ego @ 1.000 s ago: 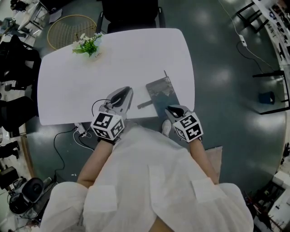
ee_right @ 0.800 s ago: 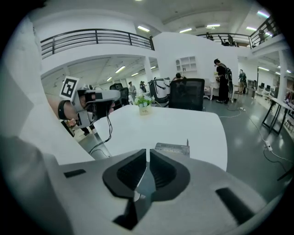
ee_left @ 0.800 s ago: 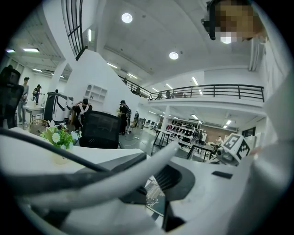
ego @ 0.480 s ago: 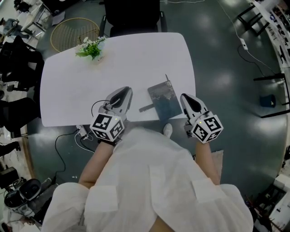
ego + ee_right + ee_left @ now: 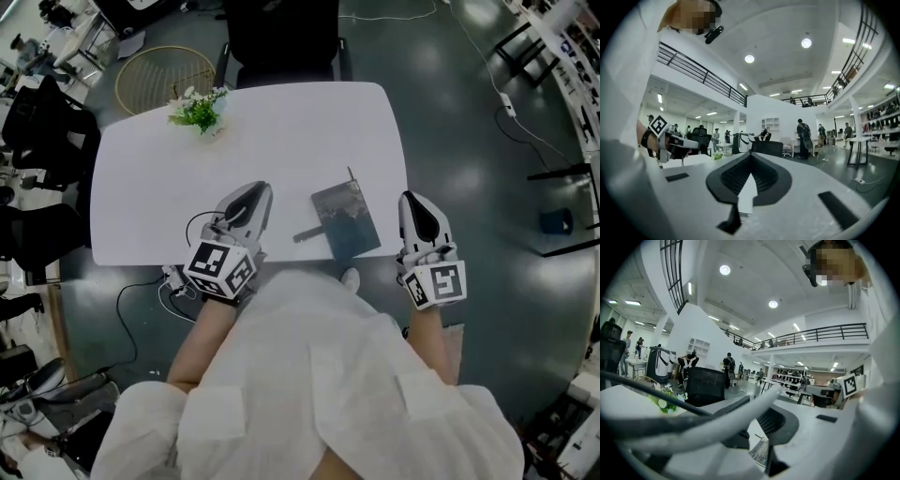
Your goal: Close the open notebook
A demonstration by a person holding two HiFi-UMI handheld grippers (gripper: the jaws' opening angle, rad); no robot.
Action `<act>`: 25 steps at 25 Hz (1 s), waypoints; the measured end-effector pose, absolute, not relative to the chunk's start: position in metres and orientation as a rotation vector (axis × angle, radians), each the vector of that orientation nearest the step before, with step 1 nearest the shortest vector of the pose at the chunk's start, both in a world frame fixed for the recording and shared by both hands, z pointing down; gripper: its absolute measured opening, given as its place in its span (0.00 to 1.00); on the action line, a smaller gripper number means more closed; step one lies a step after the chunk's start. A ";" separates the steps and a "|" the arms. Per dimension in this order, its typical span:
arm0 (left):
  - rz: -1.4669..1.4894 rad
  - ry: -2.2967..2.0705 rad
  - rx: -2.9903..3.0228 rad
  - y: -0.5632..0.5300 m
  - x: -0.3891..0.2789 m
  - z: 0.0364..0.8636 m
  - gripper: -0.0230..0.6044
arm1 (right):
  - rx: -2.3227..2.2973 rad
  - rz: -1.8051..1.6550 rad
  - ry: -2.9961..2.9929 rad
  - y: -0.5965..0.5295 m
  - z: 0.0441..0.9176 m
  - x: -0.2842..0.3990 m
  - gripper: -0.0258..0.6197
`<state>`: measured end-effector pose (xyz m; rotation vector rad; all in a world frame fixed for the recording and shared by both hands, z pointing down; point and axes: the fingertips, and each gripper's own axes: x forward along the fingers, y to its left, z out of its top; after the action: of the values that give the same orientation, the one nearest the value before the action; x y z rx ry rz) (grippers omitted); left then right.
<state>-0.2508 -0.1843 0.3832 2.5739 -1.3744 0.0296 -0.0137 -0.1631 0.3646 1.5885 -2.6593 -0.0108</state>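
Notebook [image 5: 345, 221] lay closed on the table [image 5: 281, 122].
Right gripper [image 5: 413, 201] was squeezed closed, empty; left gripper [image 5: 253, 193] seemed closed too.

On the table [image 5: 281, 131], the notebook [image 5: 347, 220] is laid between the left gripper [image 5: 253, 194] and the right gripper [image 5: 416, 202]; the plant [image 5: 199, 110] is set well beyond the left jaws.

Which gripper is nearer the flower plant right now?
Left. The left gripper hovers over the table's near side, toward the flower plant; the right gripper is by its right edge.
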 end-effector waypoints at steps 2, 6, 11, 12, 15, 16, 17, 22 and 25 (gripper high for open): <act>0.014 -1.397 2.585 -0.184 -0.254 0.376 0.08 | 1.597 -0.041 -2.642 -0.164 0.357 -0.009 0.04; -0.034 -1.445 2.596 -0.186 -0.260 0.363 0.08 | 1.618 -0.036 -2.637 -0.168 0.346 0.002 0.04; -0.033 -1.484 2.615 -0.189 -0.267 0.352 0.08 | 1.669 -0.016 -2.608 -0.175 0.340 0.015 0.04; -0.029 -1.490 2.615 -0.189 -0.268 0.351 0.08 | 1.681 -0.011 -2.608 -0.176 0.340 0.018 0.04; -0.024 -1.500 2.607 -0.189 -0.270 0.353 0.08 | 1.690 -0.006 -2.603 -0.178 0.344 0.021 0.04; -0.023 -1.500 2.606 -0.188 -0.269 0.354 0.08 | 1.682 -0.007 -2.600 -0.177 0.344 0.020 0.04; -0.022 -1.499 2.605 -0.187 -0.269 0.355 0.08 | 1.672 -0.009 -2.598 -0.177 0.345 0.019 0.04; -0.005 -1.486 2.604 -0.186 -0.264 0.359 0.08 | 1.638 -0.009 -2.595 -0.176 0.351 0.016 0.04; -0.003 -1.481 2.606 -0.188 -0.262 0.359 0.08 | 1.627 -0.011 -2.589 -0.177 0.351 0.015 0.04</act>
<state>-0.2618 -0.1883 0.3593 2.6064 -1.4812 -0.0032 0.0149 -0.1771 0.3508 1.6268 -2.5895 -0.0114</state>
